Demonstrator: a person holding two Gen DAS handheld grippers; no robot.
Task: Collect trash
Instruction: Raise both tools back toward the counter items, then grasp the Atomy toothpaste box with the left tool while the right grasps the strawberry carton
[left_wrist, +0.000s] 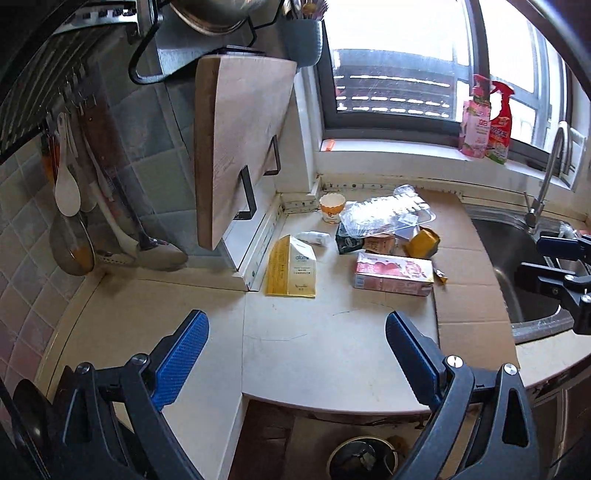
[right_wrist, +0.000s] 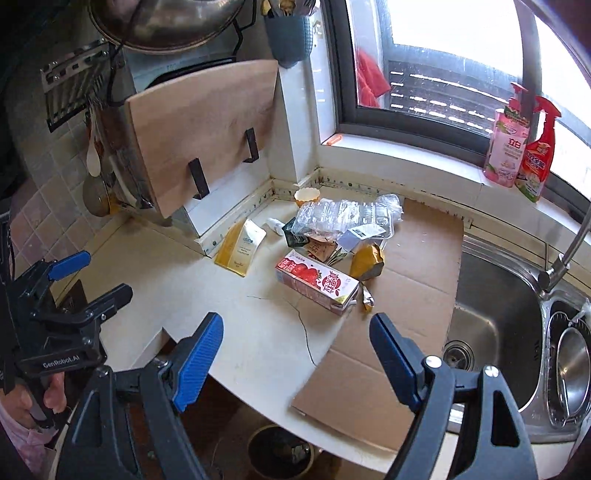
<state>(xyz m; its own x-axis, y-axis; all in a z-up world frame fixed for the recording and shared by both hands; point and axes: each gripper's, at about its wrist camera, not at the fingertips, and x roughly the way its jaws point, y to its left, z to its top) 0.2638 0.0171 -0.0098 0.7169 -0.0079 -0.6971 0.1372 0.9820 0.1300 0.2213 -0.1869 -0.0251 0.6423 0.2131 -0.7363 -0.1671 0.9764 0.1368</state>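
A heap of trash lies on the counter near the window corner. It holds a red strawberry carton (left_wrist: 393, 276) (right_wrist: 317, 285), a yellow pouch (left_wrist: 291, 272) (right_wrist: 240, 248), a clear plastic tray (left_wrist: 386, 214) (right_wrist: 345, 218), a paper cup (left_wrist: 331, 207) (right_wrist: 306, 196), a small white bottle (left_wrist: 314, 237) and crumpled yellow wrappers (left_wrist: 424, 242) (right_wrist: 367, 262). My left gripper (left_wrist: 297, 354) stands open, short of the pile, nothing between its fingers. My right gripper (right_wrist: 297, 350) is open too, in front of the carton. A bin (left_wrist: 364, 458) (right_wrist: 280, 450) sits on the floor below the counter edge.
Flat cardboard (left_wrist: 469, 280) (right_wrist: 402, 295) covers the counter beside the steel sink (left_wrist: 517, 266) (right_wrist: 495, 314) on the right. A wooden cutting board (left_wrist: 240, 147) (right_wrist: 199, 136) hangs at left with utensils. Two spray bottles (left_wrist: 487, 122) (right_wrist: 521, 144) stand on the windowsill.
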